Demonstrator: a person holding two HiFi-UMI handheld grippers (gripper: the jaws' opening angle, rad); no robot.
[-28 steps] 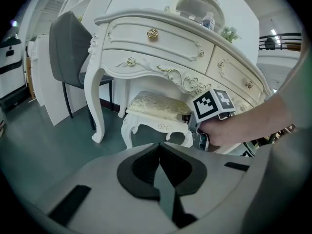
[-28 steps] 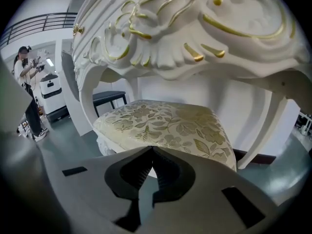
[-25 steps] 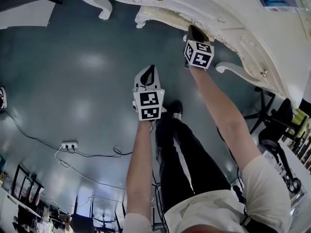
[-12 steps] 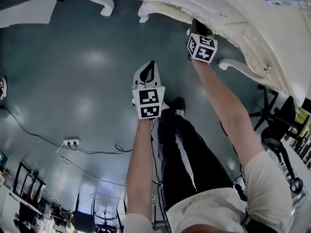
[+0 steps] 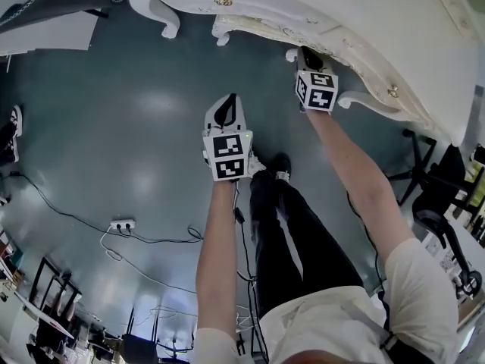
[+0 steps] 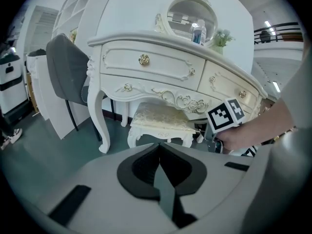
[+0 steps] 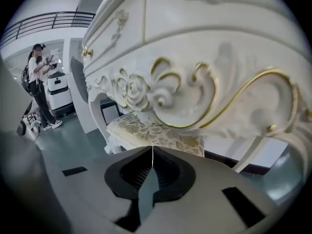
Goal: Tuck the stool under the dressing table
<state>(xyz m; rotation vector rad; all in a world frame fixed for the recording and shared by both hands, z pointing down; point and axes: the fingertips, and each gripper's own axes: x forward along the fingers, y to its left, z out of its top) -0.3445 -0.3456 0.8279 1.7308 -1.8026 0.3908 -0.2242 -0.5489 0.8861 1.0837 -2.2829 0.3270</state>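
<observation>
The dressing table (image 5: 318, 2) is white and curvy, with cabriole legs, brass knobs (image 6: 144, 59) on its bowed drawer fronts and a carved apron of scrolls edged in gold. An oval mirror (image 6: 192, 14) stands on its top, with a small bottle (image 6: 197, 33) in front of the glass. The stool (image 6: 163, 117) stands under the table's middle, between the front legs. It has a white carved frame and a padded seat in cream fabric with a leafy gold pattern. Its front edge and two short curled feet show from beneath the apron in the head view.

The right gripper (image 5: 308, 58) is held low at the table's front, right below the scrollwork and just in front of the stool's seat. Its dark jaws are pressed together with nothing between them, and contact with the seat cannot be told. The left gripper (image 5: 228, 106) hangs further out from the table over the glossy teal floor (image 5: 114, 127), its jaws likewise together and empty. A grey chair (image 6: 66, 72) with a rounded back stands beside the table's left end.
</observation>
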